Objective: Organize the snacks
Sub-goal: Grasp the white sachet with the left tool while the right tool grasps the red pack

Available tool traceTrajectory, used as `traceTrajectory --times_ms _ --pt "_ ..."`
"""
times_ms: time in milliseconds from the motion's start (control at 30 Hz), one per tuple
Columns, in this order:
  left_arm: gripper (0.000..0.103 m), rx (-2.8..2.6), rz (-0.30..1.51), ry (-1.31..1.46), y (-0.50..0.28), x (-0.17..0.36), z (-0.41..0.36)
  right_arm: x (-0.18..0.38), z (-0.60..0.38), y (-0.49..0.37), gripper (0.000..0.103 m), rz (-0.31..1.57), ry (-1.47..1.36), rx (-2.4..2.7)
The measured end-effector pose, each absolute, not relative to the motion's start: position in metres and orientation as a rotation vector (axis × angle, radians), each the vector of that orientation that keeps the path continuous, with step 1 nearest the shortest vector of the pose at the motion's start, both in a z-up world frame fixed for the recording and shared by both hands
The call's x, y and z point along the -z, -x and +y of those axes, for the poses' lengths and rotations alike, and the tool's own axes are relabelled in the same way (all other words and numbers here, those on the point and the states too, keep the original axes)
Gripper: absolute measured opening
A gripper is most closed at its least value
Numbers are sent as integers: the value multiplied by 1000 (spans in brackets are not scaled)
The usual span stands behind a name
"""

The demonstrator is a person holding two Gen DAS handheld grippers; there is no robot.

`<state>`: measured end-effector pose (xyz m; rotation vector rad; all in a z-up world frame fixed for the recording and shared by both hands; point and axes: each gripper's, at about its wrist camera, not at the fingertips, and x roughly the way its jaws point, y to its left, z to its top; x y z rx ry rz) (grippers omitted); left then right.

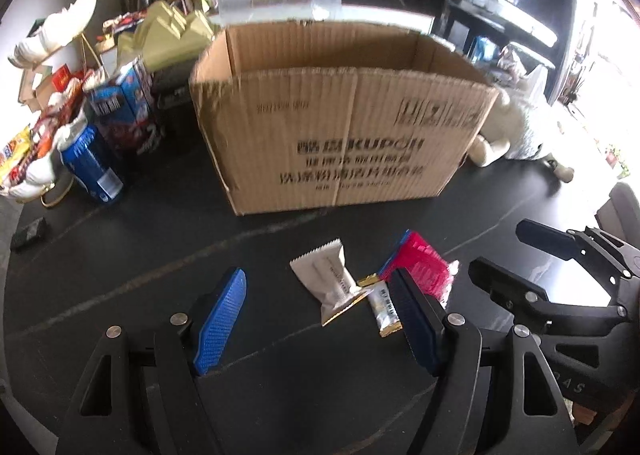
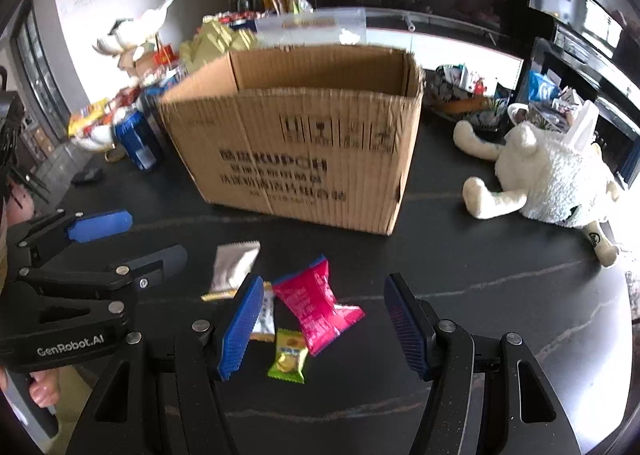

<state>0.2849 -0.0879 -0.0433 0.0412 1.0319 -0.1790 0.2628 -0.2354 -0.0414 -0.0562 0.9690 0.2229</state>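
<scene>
An open cardboard box [image 1: 340,127] stands on the dark table; it also shows in the right wrist view [image 2: 304,159]. In front of it lie small snack packets: a white packet [image 1: 326,279] [image 2: 234,265], a pink packet [image 1: 420,265] [image 2: 316,305], a small white-and-gold bar [image 1: 384,307] [image 2: 264,315] and a green-yellow packet [image 2: 289,357]. My left gripper [image 1: 320,291] is open and empty, just before the white packet. My right gripper [image 2: 322,305] is open and empty, its fingers on either side of the pink packet. Each gripper shows in the other's view, the right [image 1: 520,251] and the left [image 2: 124,239].
A blue can [image 1: 92,169] [image 2: 138,139], a blue carton [image 1: 128,111] and a heap of snacks and bags [image 1: 48,95] stand left of the box. A white plush toy [image 2: 552,179] [image 1: 516,127] lies to its right. Shelves with more packets [image 2: 540,91] line the back right.
</scene>
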Motion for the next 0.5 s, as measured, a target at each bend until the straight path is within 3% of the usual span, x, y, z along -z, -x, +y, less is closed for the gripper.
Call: traceTrajectory --times_ms 500 --pt "71 156 1145 -12 -309 80 -90 84 -232 -291 63 1173 88 -284"
